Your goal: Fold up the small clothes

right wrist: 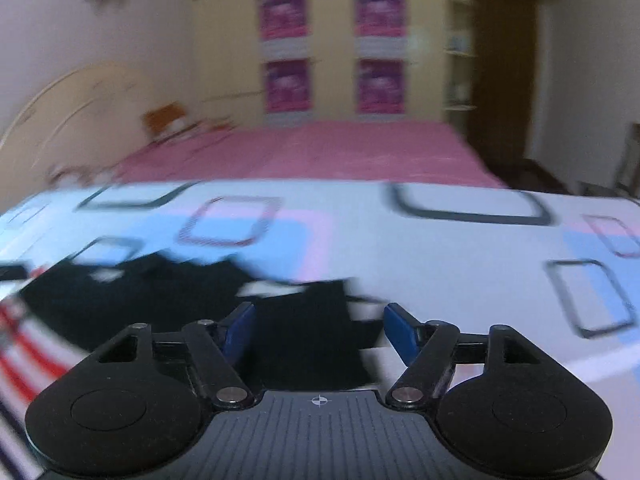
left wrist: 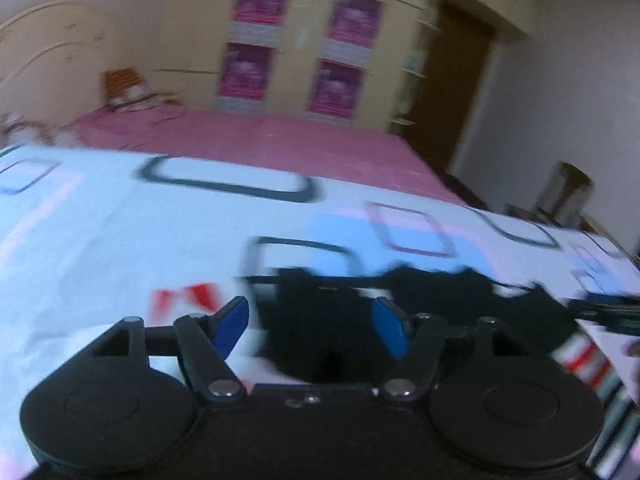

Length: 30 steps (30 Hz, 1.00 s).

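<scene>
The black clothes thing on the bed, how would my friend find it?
Look at the bed's white sheet with the rounded squares printed on it. Near its front edge, just ahead of both open grippers, lies a black garment spread flat. It is plain black, while the cloth beside it has red and white stripes.

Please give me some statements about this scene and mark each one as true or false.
1. The black garment lies on a patterned sheet. True.
2. The left gripper is shut on the garment. False: its jaws stand apart, with dark cloth lying in front of them.
3. The right gripper is open. True.
4. The bed cover behind the sheet is green. False: it is pink.
5. A striped red and white cloth lies beside the black garment. True.
</scene>
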Each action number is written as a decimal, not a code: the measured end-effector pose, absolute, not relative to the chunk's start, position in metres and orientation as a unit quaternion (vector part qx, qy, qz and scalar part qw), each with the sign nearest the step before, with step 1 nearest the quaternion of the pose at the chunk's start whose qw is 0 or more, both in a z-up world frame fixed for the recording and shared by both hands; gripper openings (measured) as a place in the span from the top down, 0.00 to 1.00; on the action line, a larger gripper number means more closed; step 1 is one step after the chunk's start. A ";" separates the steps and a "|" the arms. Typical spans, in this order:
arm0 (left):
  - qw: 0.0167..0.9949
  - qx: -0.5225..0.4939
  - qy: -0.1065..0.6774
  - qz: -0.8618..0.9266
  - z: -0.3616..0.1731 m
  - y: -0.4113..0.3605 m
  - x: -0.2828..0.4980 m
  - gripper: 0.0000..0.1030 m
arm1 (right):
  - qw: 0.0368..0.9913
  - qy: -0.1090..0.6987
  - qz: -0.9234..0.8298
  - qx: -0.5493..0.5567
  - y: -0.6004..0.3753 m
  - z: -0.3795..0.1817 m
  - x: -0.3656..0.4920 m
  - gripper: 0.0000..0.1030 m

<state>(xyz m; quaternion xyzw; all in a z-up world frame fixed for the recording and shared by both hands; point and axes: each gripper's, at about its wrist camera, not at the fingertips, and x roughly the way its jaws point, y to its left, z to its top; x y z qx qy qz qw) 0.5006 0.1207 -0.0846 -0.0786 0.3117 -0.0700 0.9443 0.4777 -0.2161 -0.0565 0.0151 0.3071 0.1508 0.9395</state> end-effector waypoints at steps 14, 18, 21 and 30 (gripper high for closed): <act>0.934 0.019 0.347 -0.082 -0.117 0.120 0.514 0.34 | 0.925 0.366 0.102 -0.028 -0.211 -0.084 0.502 0.53; 0.936 0.040 0.340 -0.081 -0.110 0.109 0.513 0.32 | 0.919 0.377 0.118 -0.018 -0.231 -0.074 0.500 0.53; 0.946 0.032 0.305 -0.107 -0.093 0.083 0.491 0.26 | 0.924 0.356 0.141 -0.007 -0.217 -0.057 0.482 0.53; 0.926 0.017 0.347 -0.149 -0.108 0.029 0.476 0.29 | 0.900 0.370 0.222 -0.058 -0.135 -0.073 0.449 0.53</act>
